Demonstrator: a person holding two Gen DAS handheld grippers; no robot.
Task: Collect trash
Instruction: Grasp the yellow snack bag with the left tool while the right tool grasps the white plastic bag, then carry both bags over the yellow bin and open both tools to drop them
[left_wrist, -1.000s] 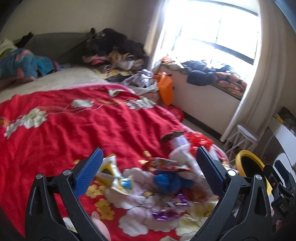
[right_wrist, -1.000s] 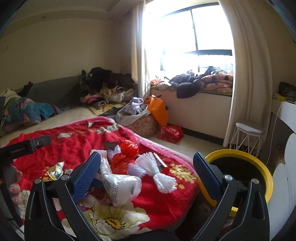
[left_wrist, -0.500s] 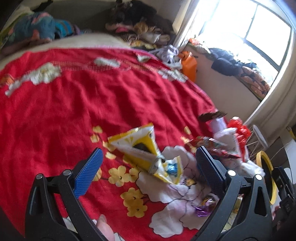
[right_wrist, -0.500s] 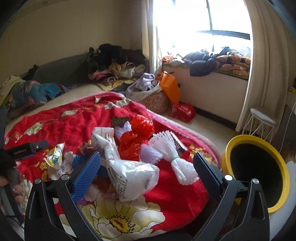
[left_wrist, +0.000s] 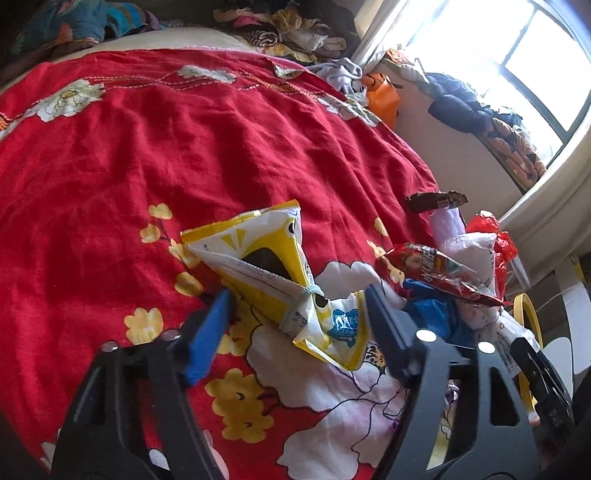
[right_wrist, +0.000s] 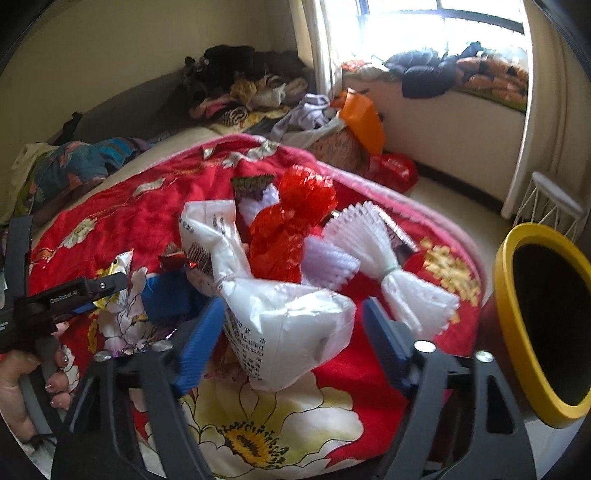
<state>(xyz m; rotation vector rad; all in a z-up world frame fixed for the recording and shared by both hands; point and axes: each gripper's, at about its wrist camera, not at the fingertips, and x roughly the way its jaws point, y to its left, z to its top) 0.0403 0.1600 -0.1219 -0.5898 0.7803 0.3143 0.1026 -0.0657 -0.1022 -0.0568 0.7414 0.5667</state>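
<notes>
A yellow-and-white snack bag (left_wrist: 266, 266), tied at its middle, lies on the red floral bedspread (left_wrist: 184, 140). My left gripper (left_wrist: 295, 314) is open, its jaws on either side of the bag's tied waist. A white plastic bag (right_wrist: 280, 325) lies between the open jaws of my right gripper (right_wrist: 291, 321). Beside it lie a red crinkled bag (right_wrist: 291, 225), a white pleated bundle (right_wrist: 373, 254), a blue wrapper (right_wrist: 166, 291) and a red snack wrapper (left_wrist: 432, 266). The left gripper (right_wrist: 66, 295) shows in the right wrist view.
A yellow-rimmed black bin (right_wrist: 546, 325) stands on the floor right of the bed. A white wire stool (right_wrist: 550, 203) is beyond it. Clothes are piled at the bed's far end (right_wrist: 240, 85) and on the window ledge (right_wrist: 443, 74). An orange bag (right_wrist: 362, 118) sits by the ledge.
Both grippers have moved forward and down. The left now straddles the yellow snack bag; the right now straddles the white plastic bag. Both jaws have narrowed somewhat.
</notes>
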